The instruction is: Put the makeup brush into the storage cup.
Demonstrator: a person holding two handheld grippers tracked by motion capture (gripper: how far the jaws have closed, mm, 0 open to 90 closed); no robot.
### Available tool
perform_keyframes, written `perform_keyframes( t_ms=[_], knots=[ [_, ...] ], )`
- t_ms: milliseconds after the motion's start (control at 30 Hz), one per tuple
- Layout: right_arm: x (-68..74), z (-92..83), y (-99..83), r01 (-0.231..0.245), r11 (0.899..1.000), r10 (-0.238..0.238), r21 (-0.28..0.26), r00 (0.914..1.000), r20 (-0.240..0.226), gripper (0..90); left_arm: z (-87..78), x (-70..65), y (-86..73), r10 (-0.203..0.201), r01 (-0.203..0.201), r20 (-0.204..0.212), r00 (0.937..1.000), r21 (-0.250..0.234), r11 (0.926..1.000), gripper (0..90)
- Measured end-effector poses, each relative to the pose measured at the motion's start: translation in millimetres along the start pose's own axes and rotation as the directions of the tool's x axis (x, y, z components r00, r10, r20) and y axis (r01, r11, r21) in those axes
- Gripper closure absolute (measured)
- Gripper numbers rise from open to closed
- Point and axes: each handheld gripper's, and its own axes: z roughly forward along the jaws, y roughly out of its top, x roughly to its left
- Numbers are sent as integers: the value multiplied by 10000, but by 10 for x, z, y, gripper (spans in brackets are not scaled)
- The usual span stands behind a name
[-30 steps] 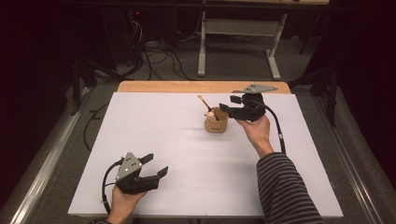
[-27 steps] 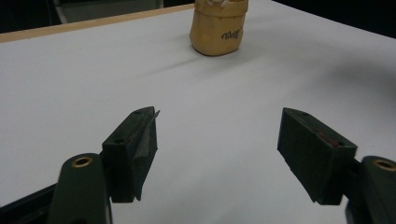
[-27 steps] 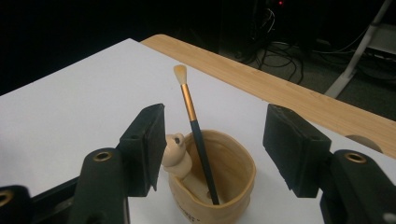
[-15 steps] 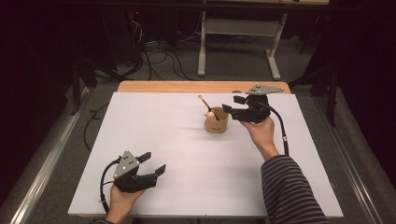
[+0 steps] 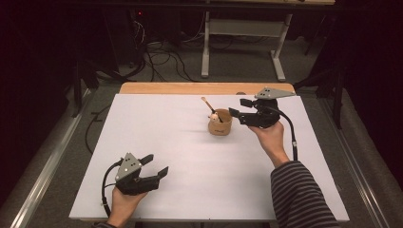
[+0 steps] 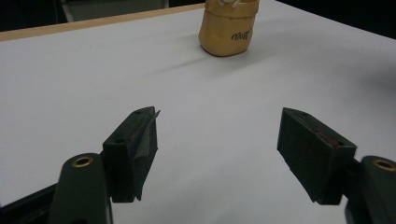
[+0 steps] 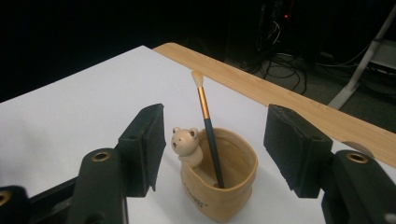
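A tan cup with a small bear figure on its rim stands on the white table, right of centre and towards the back. A paintbrush leans inside it, bristles up. My right gripper hovers just right of the cup, pointing at it, with its jaws open and nothing between them. In the right gripper view the cup sits ahead between the jaws. My left gripper rests open near the table's front left. In its own view it points across the bare surface towards the cup.
A wooden strip runs along the table's far edge. Beyond it are a white desk frame and cables on the floor. A cable trails from the right gripper along the forearm in a striped sleeve.
The right gripper has drifted slightly to the right, away from the cup, jaws still open. The left gripper has stayed in place.
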Motion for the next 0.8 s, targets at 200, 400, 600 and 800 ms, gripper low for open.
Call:
perform_keyframes(
  t_ms=[200,400,600,800],
  knots=[
    [31,-51,-3,54,9999,-54,-102,10000,-45,403,-2,2,1,2,-2,3,10000,-6,10000,293],
    [34,-97,-37,-21,9999,20,-133,9999,-107,405,1,3,1,7,-7,5,10000,-4,10000,293],
    [42,-176,-58,-72,9996,71,-272,10000,-36,403,-1,-1,1,16,-16,3,10000,10,10000,293],
    [48,-269,-82,-119,9991,121,-408,9999,58,393,-2,-5,0,7,-7,16,10000,3,10000,293]
  ],
)
